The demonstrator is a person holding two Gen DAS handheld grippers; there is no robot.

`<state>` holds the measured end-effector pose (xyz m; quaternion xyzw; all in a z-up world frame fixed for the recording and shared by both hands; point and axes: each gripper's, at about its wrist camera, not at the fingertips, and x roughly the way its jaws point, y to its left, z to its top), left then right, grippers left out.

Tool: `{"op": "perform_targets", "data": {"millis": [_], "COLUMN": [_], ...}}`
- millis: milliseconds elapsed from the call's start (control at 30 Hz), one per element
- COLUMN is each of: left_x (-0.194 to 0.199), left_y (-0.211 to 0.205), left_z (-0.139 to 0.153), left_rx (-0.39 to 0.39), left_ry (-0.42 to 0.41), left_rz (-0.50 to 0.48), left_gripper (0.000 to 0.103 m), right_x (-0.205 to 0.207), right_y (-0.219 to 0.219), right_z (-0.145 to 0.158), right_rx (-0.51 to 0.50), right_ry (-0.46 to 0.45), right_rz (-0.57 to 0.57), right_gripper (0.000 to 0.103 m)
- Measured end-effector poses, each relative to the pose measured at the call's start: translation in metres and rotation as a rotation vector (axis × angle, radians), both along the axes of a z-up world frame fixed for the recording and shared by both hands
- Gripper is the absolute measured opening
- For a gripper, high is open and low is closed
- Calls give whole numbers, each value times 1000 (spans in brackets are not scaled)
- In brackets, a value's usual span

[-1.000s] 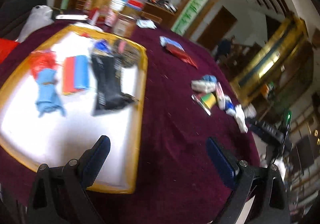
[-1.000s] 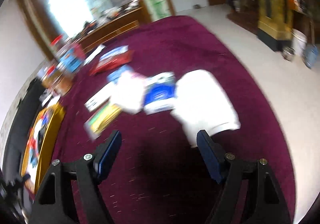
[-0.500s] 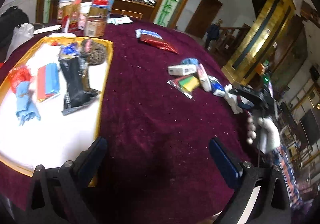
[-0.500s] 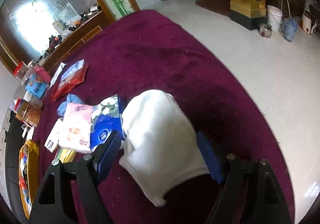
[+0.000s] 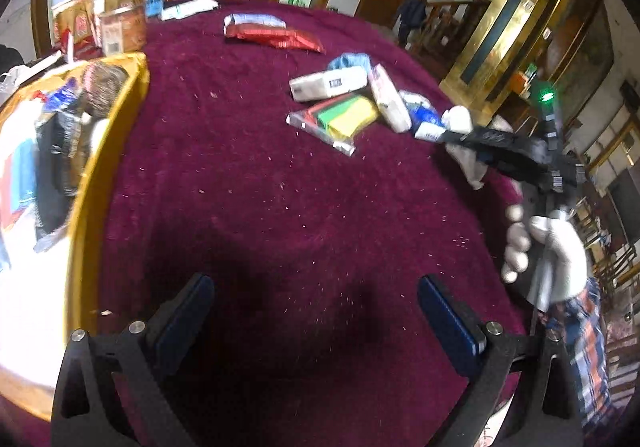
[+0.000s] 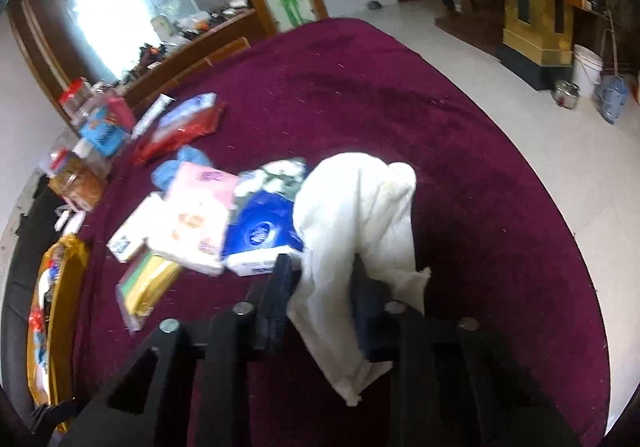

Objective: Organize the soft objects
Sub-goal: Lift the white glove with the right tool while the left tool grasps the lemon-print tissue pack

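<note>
Right wrist view: the right gripper (image 6: pixel 322 287) had its jaws closing on a crumpled white cloth (image 6: pixel 356 215), which lay between the pads on the round desk covered in maroon velvet (image 6: pixel 460 167). Just left of the cloth lay a blue-and-white tissue pack (image 6: pixel 260 235), touching it, and a pink tissue pack (image 6: pixel 196 219) beside that. Left wrist view: the left gripper (image 5: pixel 316 311) hovered over bare velvet with jaws spread wide and empty; a yellow-rimmed tray with a white floor (image 5: pixel 86 175) lay at its left.
</note>
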<state>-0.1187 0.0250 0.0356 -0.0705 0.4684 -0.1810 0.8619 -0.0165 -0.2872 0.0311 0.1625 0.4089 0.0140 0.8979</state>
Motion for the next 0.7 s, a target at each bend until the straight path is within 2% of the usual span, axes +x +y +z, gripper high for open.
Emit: {"op": "perform_targets", "data": {"millis": [67, 133, 167, 267, 400, 467, 600, 700], "left_x": [8, 15, 15, 13, 5, 2, 1, 17], "left_y": [-7, -11, -11, -14, -15, -19, -33, -30], "left_z": [-9, -21, -22, -23, -25, -25, -26, -15], "left_rx": [13, -7, -7, 12, 20, 55, 170, 109], "left_ry": [27, 81, 69, 62, 16, 2, -1, 24], "left_rz": [0, 2, 7, 10, -3, -30, -91, -111], "left_gripper": [102, 102, 102, 102, 102, 102, 102, 102], "right_x": [-2, -3, -3, 2, -4, -6, -2, -5], "right_y": [-1, -1, -1, 13, 44, 41, 13, -9], "right_z": [5, 7, 7, 1, 6, 9, 1, 2], "right_rx": [32, 89, 116, 252, 311, 314, 360, 401], "right_ry": [-34, -51, -53, -18, -23, -41, -29, -54], "right_rz": [23, 63, 85, 245, 434, 408, 265, 170], "right_gripper": [18, 18, 18, 18, 18, 18, 18, 25]}}
